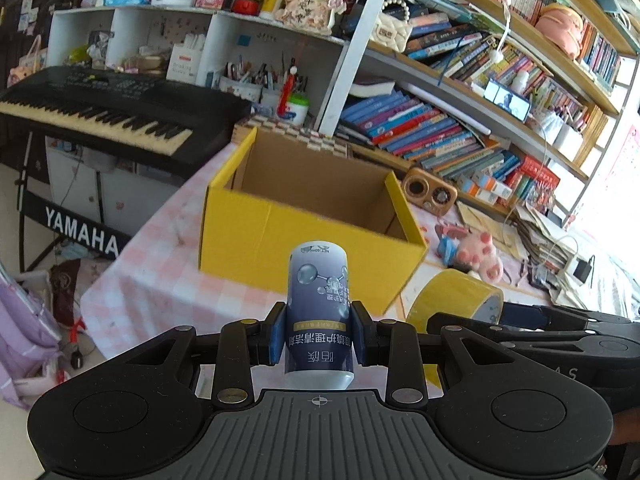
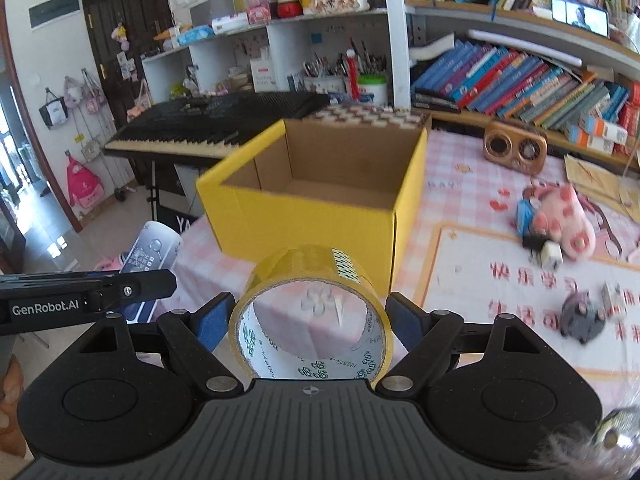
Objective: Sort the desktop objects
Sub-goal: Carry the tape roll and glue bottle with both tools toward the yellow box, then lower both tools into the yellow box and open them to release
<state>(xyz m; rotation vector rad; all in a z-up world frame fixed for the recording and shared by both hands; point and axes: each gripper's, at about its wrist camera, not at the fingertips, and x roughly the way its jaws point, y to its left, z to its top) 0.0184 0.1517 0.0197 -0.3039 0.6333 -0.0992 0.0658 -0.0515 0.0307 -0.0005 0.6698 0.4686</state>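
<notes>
My left gripper (image 1: pixel 319 332) is shut on a blue and white bottle (image 1: pixel 319 304) with printed lettering, held above the table in front of the yellow box (image 1: pixel 280 236). My right gripper (image 2: pixel 310 318) is shut on a roll of yellow tape (image 2: pixel 312 280), its blue pads pressing both sides of the roll. The open yellow cardboard box (image 2: pixel 320 216) looks empty inside and sits just ahead of both grippers. From the right wrist view the bottle (image 2: pixel 154 250) and the left gripper's arm show at the left; from the left wrist view the tape roll (image 1: pixel 456 300) shows at the right.
A pink checked cloth (image 2: pixel 460 184) covers the table. A pink plush toy (image 2: pixel 560 224), a small grey object (image 2: pixel 582 316) and a brown radio-like box (image 2: pixel 514 148) lie to the right. A black keyboard (image 1: pixel 96 108) stands left of the table, bookshelves (image 1: pixel 460 128) behind.
</notes>
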